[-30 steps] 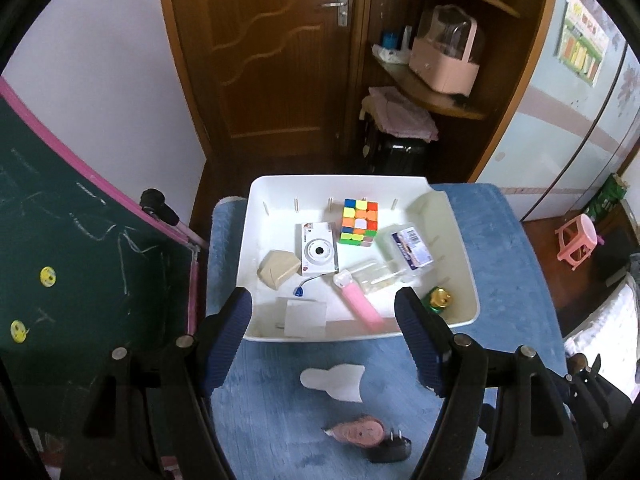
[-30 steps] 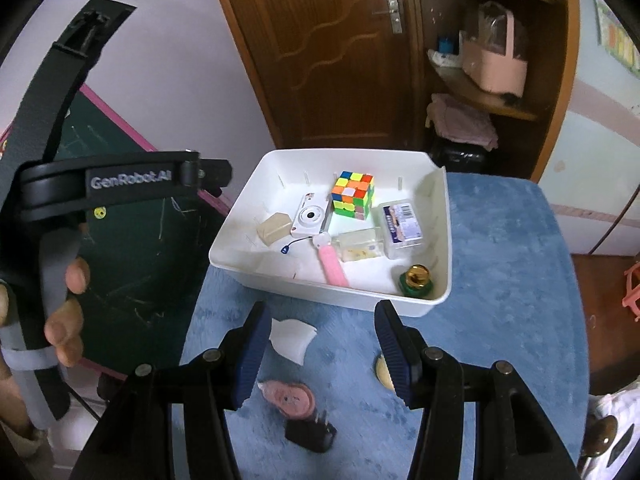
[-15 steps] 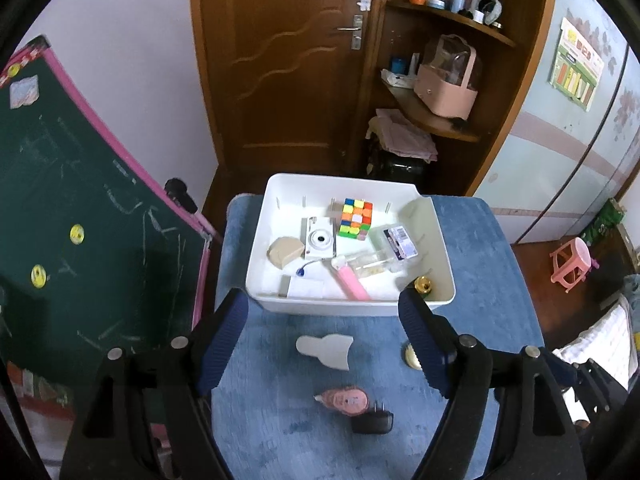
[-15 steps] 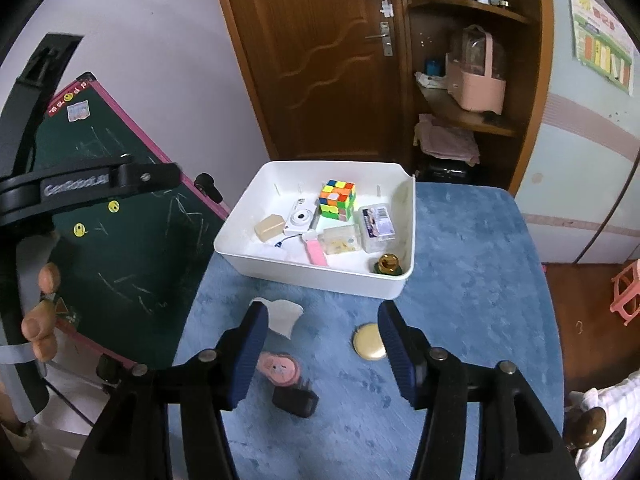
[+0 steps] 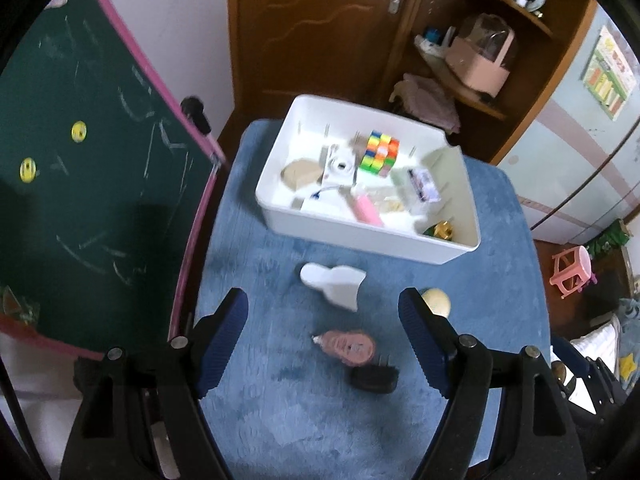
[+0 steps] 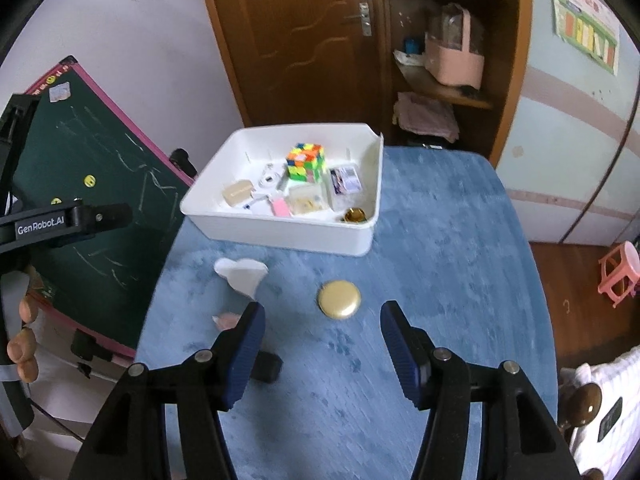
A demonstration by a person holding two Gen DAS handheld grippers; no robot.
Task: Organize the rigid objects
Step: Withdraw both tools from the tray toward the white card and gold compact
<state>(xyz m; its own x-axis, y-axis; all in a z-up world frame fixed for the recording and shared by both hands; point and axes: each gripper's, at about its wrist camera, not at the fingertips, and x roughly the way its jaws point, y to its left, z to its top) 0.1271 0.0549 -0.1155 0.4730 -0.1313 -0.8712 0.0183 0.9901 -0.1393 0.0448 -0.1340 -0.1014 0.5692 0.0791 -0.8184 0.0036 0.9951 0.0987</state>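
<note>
Both grippers hover over a blue-covered counter (image 6: pixel 440 240), jaws released and holding nothing. The left gripper (image 5: pixel 322 312) frames a pink tape dispenser (image 5: pixel 347 347) and black plug (image 5: pixel 374 378); the right gripper (image 6: pixel 320 326) sits near a gold disc (image 6: pixel 339 299). A white bin (image 6: pixel 280 236) holds a colour cube (image 6: pixel 306 162).

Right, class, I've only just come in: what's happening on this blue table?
A person holds a claw in each hand over the table, sorting small things into a white bin. The bin holds a colour cube, among other items. Left out on the table are a white piece, a gold disc, a pink item and a black plug. The left claw and right claw are both open and empty.
</note>
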